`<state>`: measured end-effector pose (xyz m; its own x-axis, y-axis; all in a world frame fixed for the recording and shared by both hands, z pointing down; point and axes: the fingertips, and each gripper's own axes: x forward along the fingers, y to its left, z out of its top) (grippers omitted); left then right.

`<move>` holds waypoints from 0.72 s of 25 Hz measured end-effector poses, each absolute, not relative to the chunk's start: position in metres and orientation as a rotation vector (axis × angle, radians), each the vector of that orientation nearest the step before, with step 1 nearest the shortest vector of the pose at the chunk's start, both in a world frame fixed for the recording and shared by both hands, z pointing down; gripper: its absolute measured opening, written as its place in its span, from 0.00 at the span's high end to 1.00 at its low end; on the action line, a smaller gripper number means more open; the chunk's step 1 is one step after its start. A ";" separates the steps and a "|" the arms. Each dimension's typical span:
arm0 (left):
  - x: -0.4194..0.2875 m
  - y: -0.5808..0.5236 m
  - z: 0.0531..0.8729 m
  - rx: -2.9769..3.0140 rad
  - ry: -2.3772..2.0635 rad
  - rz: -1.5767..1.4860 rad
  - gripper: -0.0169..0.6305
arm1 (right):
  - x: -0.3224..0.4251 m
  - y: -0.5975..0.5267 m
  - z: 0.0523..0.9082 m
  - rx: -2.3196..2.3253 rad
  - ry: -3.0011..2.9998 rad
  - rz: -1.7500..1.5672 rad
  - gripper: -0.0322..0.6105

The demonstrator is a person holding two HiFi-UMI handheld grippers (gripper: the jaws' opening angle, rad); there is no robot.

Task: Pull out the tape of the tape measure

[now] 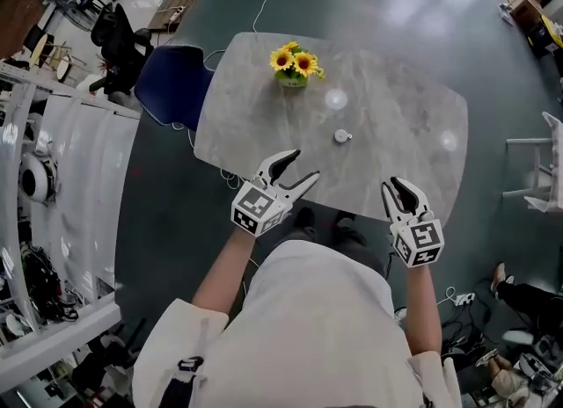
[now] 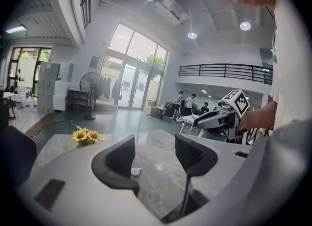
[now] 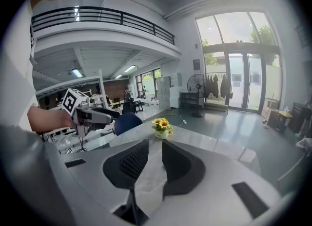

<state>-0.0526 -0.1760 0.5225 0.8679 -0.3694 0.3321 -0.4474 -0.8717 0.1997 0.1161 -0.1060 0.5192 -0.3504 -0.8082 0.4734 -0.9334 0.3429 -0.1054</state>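
The tape measure (image 1: 342, 136) is a small round white case lying on the grey marble table (image 1: 396, 107), its tape not drawn out. My left gripper (image 1: 304, 163) hovers over the table's near edge, open and empty, a short way near-left of the case. Its own view shows the tape measure (image 2: 135, 172) on the table ahead, between the spread jaws of the left gripper (image 2: 155, 144). My right gripper (image 1: 393, 184) is held at the near right edge, open by a narrow gap with nothing in it. The right gripper view shows that right gripper (image 3: 155, 148) aimed across the table.
A pot of sunflowers (image 1: 294, 65) stands at the table's far side. A blue chair (image 1: 171, 81) is at the far left corner, with a cable on the floor beyond. White racks (image 1: 70, 186) stand left. A white chair (image 1: 541, 169) is right of the table.
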 end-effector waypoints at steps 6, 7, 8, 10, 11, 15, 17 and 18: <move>-0.029 -0.188 0.533 2.724 -0.714 0.418 0.57 | 0.133 -0.131 0.534 1.424 -2.323 0.514 0.79; -0.024 -0.189 0.536 2.717 -0.725 0.424 0.57 | 0.136 -0.135 0.537 1.400 -2.332 0.517 0.79; -0.019 -0.190 0.539 2.711 -0.733 0.433 0.57 | 0.139 -0.139 0.540 1.377 -2.340 0.520 0.79; -0.006 -0.193 0.549 2.701 -0.741 0.451 0.57 | 0.145 -0.148 0.549 1.336 -2.352 0.526 0.79; 0.000 -0.196 0.556 2.698 -0.742 0.463 0.57 | 0.149 -0.153 0.554 1.318 -2.358 0.532 0.79; 0.020 -0.204 0.595 2.694 -0.735 0.554 0.57 | 0.157 -0.169 0.586 1.253 -2.374 0.564 0.79; 0.029 -0.209 0.615 2.692 -0.732 0.595 0.57 | 0.162 -0.175 0.603 1.222 -2.374 0.569 0.79; 0.034 -0.213 0.625 2.689 -0.731 0.612 0.57 | 0.164 -0.178 0.612 1.206 -2.374 0.569 0.79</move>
<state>0.0337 -0.2127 0.6254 0.7812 -0.4121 0.4690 -0.5343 -0.8299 0.1607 0.1643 -0.1783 0.6123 -0.5381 -0.6538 0.5319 -0.8240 0.5410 -0.1687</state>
